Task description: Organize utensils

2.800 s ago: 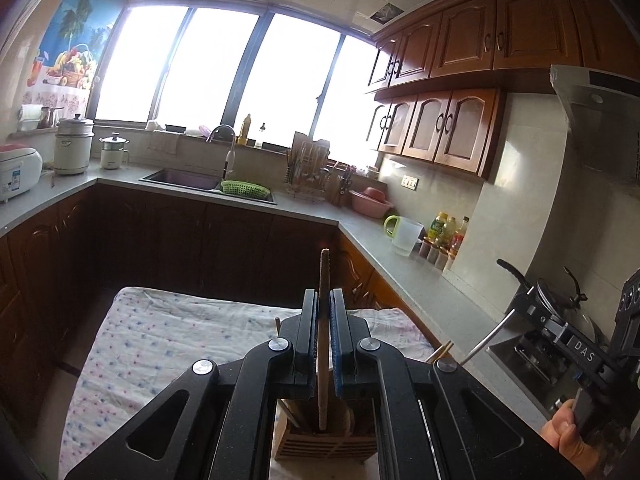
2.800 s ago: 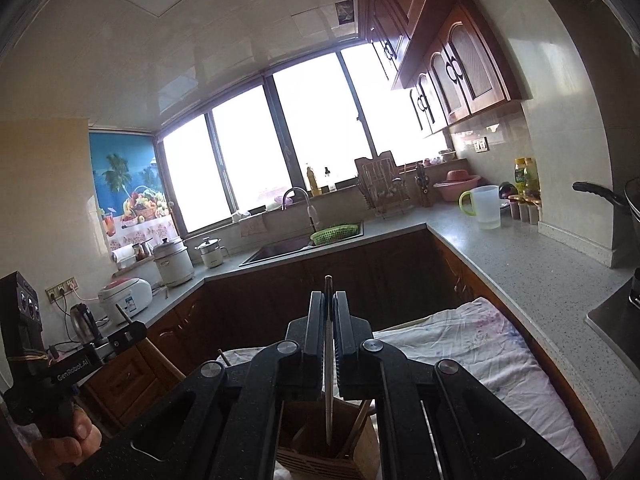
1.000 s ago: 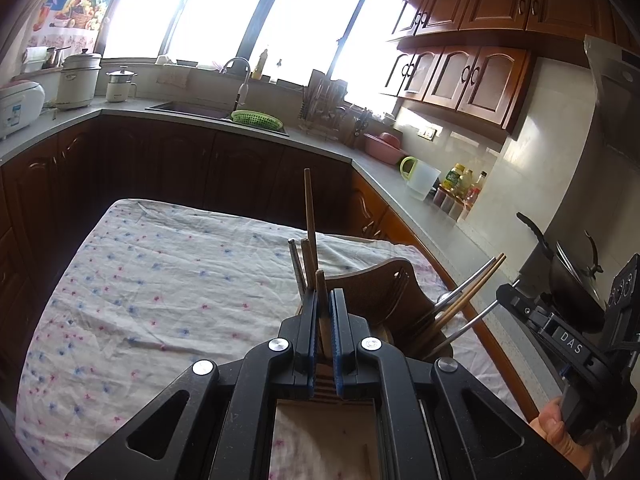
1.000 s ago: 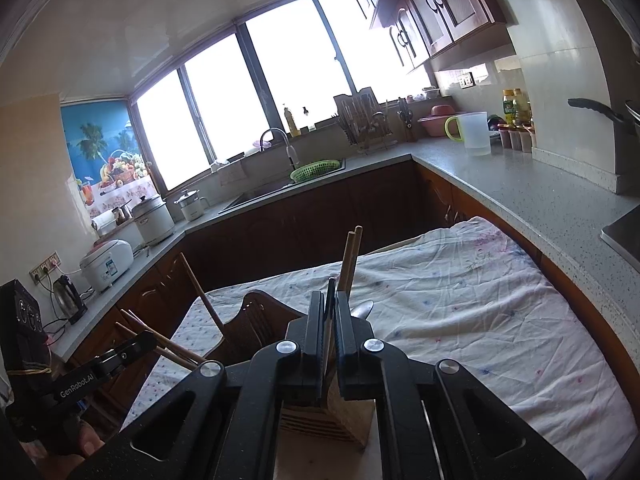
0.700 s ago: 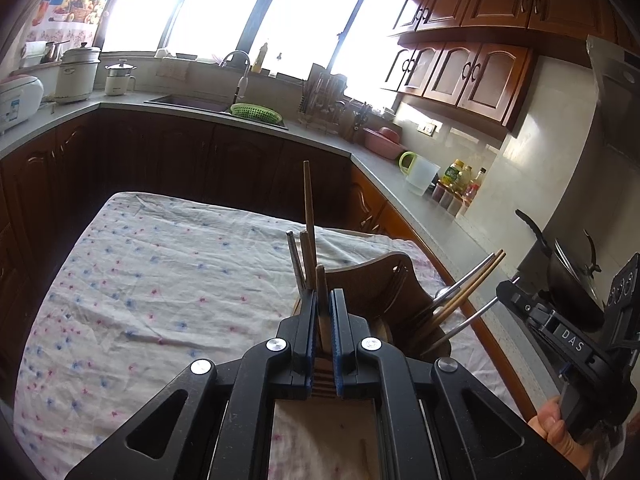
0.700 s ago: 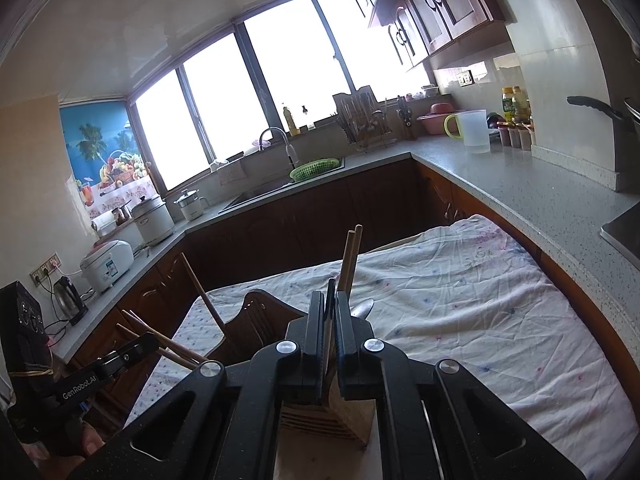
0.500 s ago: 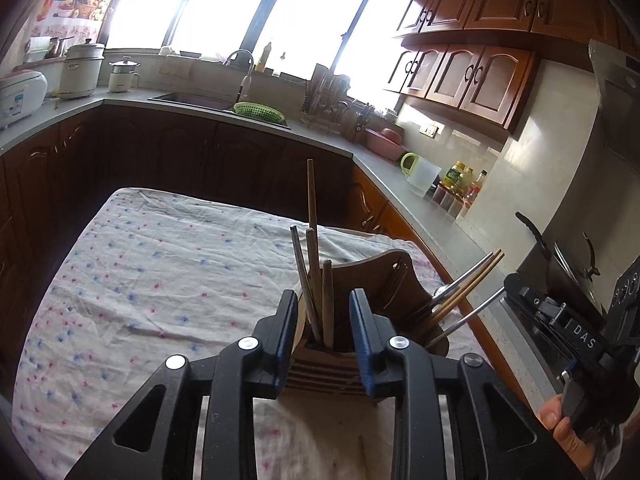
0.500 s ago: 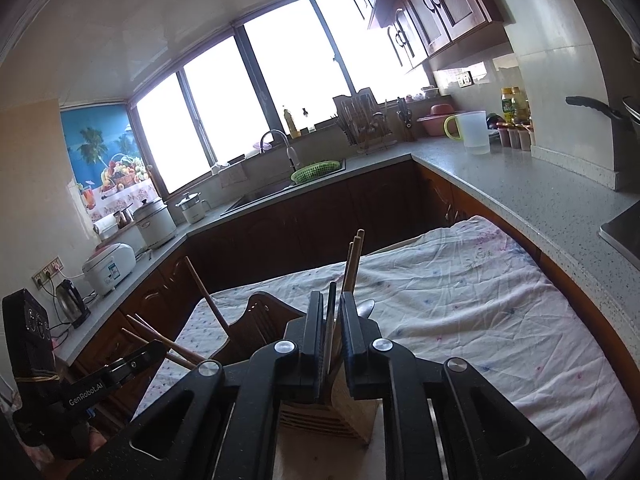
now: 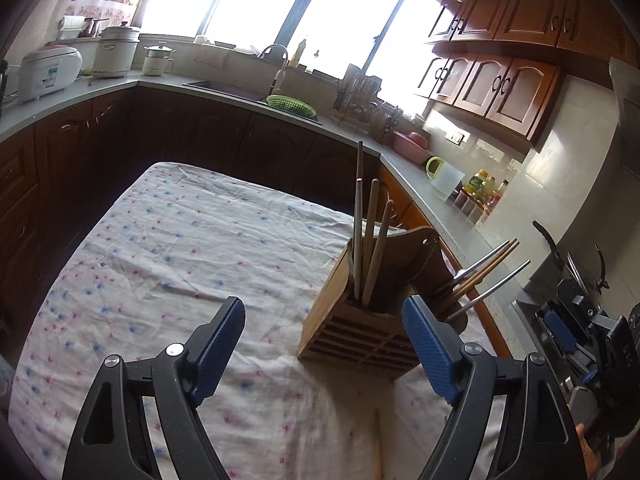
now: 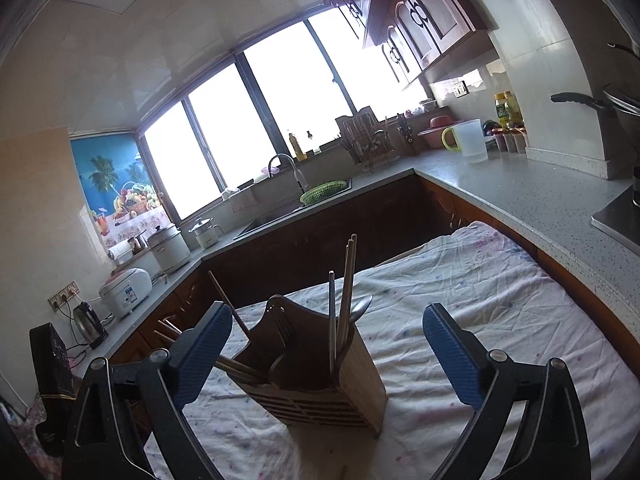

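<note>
Opening both sets of fingers, left [image 9: 323,338] and right [image 10: 327,346], nothing between them; utensils stand in holder [image 9: 352,332] on bench [image 9: 180,248]; clipping leaning handles [image 9: 484,266] could tip it

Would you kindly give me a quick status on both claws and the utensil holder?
Left claw and right claw opening, nothing between the pads. Wooden utensil holder upright on floral cloth, chopsticks inside. Nothing in the way.

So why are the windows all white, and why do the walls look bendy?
Left wrist view: the windows are blown out by daylight, so nothing outside shows; the fisheye lens curves the counter. Right wrist view: same white glare, dark corners, and the wooden holder looks dim against that light.
</note>
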The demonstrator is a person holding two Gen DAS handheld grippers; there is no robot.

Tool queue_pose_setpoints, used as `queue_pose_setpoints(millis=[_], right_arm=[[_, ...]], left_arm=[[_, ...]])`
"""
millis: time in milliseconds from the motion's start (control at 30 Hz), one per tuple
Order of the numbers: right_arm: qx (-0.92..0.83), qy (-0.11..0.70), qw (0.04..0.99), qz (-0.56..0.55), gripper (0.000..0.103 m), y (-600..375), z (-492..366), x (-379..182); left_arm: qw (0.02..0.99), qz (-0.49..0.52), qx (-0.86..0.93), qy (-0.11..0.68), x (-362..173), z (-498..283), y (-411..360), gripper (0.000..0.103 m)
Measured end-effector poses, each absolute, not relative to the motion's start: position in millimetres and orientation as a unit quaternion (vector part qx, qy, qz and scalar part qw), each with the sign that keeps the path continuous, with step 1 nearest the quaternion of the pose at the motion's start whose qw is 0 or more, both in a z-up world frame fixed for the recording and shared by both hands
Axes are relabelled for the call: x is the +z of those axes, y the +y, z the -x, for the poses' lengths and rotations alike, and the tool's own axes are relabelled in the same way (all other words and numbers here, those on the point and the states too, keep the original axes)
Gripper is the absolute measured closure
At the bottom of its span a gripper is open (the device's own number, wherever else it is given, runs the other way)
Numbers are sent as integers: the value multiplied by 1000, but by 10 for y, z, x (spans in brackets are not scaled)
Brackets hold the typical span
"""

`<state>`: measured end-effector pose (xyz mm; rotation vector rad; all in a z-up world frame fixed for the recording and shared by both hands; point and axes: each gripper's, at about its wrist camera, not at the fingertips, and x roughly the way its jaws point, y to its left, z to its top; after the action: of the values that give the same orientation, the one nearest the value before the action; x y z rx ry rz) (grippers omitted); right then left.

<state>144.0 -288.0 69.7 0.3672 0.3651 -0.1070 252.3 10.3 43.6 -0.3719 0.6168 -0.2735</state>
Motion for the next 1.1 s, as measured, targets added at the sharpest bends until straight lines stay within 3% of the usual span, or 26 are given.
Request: queue_pose_setpoints(millis=[767,867,933,1100], right_arm=[[-37,204,968,-141,5,-2569,-723,505],[-39,183,975,-124,3,-2501,-588,622],[-38,164,980,-108,0,-2420,-478,683],[-58,122,990,-51,0,-2174,-205,687]], left_arm=[[944,131,-120,279,407,-1499,261,22],[955,120,-117,247,517,-1286,271,14],[964,110,-110,215,579,-1097,268,1],[978,86,-99,164,549,-676,235,1]])
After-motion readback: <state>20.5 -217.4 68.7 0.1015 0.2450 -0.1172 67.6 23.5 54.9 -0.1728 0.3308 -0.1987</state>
